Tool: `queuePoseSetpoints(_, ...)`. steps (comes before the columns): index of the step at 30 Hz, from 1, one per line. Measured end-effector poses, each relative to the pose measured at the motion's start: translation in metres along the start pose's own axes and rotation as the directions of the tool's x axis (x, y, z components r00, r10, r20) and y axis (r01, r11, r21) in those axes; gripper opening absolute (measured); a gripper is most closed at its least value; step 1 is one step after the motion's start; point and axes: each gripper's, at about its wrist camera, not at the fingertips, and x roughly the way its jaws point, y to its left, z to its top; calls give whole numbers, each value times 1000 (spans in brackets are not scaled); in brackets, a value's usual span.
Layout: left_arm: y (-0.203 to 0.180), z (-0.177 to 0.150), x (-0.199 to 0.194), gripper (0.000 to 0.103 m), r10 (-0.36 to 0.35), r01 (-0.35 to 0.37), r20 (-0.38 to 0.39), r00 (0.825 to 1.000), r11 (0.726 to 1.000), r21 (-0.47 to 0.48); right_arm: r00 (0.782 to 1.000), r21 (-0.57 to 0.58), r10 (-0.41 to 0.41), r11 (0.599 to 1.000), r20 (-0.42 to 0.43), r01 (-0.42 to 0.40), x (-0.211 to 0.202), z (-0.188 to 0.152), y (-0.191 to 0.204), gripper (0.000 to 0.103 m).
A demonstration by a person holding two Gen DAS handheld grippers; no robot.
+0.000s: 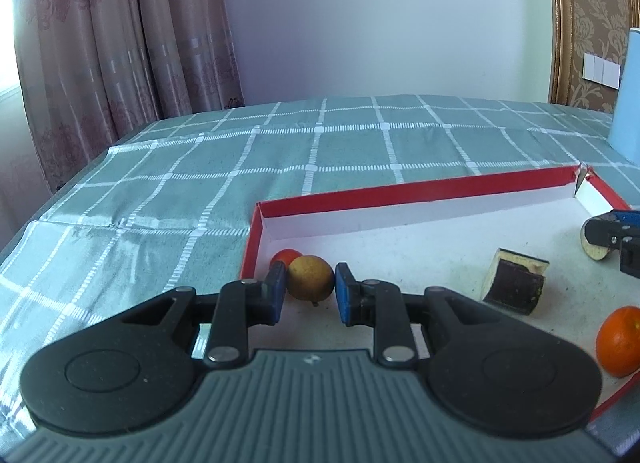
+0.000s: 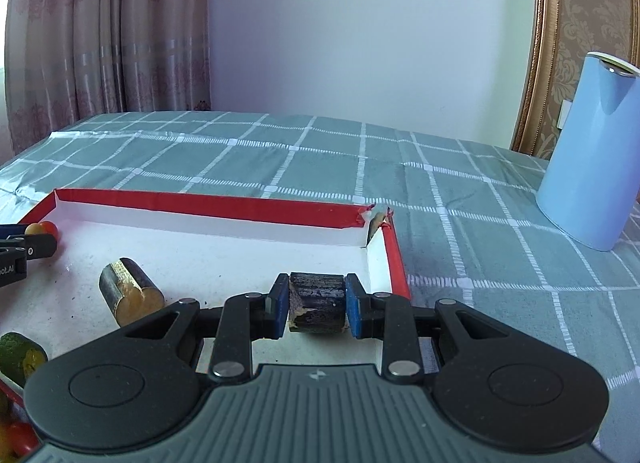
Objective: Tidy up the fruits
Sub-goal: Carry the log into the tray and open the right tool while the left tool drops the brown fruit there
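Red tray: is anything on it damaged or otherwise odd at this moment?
Yes. The red tray's far right corner is torn: the red rim is split and ragged there, with a gap between the two walls. The white floor also carries dark specks. The fruit pieces themselves look intact.

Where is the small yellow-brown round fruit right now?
In the left wrist view, the yellow-brown fruit sits in the red-edged tray's near-left corner, touching a red fruit, between the left hand-held gripper's pads.

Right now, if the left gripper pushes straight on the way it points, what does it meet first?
The left gripper looks shut on the yellow-brown fruit, so that leads. Just beyond, seemingly touching it, sits the small red fruit, then the red tray's near corner wall. Depth is uncertain.
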Motion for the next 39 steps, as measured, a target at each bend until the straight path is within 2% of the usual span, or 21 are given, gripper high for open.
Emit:
queuePoseSetpoints(13,-2,-5,2,27,20,-19,-10,1000,1000,23,1000,8,7,1000,-5,-7,-2,-1,-1,28)
queuePoseSetpoints(22,0,-8,1,36,-18,18,-33,999,1000,13,1000,16,17,1000,-5,-17,-5,-4,-1,28)
queuePoseSetpoints(25,-2,-9,0,39,-11,12,-29,1000,1000,25,1000,12,19,1000,-11,-19,-4,-5,0,28)
queuePoseSetpoints(27,-2,-9,-1,46,-21,21,-28,999,999,25,1000,7,20,1000,-10,-20,-5,-5,0,29)
queuePoseSetpoints(28,-3,-10,-1,49,-25,26,-27,999,999,28,1000,7,26,1000,-12,-26,-5,-5,0,33)
queuePoseSetpoints(30,-5,-10,-2,51,-24,25,-25,999,999,38,999,17,44,999,-18,-44,-5,-7,-1,50)
queuePoseSetpoints(31,-5,-11,-2,52,-24,25,-23,999,999,42,999,21,41,999,-13,-41,-7,-7,-2,65)
queuePoseSetpoints(32,-5,-11,-3,53,-27,28,-22,999,999,42,999,22,33,999,3,-33,-10,-8,-2,69)
queuePoseSetpoints(35,-5,-12,-4,54,-34,35,-23,999,999,40,999,8,14,1000,44,-15,-18,-8,0,72)
queuePoseSetpoints(37,-5,-13,-4,54,-34,35,-22,999,999,42,999,2,9,1000,44,-9,-18,-9,1,76)
queuePoseSetpoints(39,-5,-13,-5,54,-34,35,-21,999,998,43,999,-2,-3,1000,43,3,-19,-10,2,76)
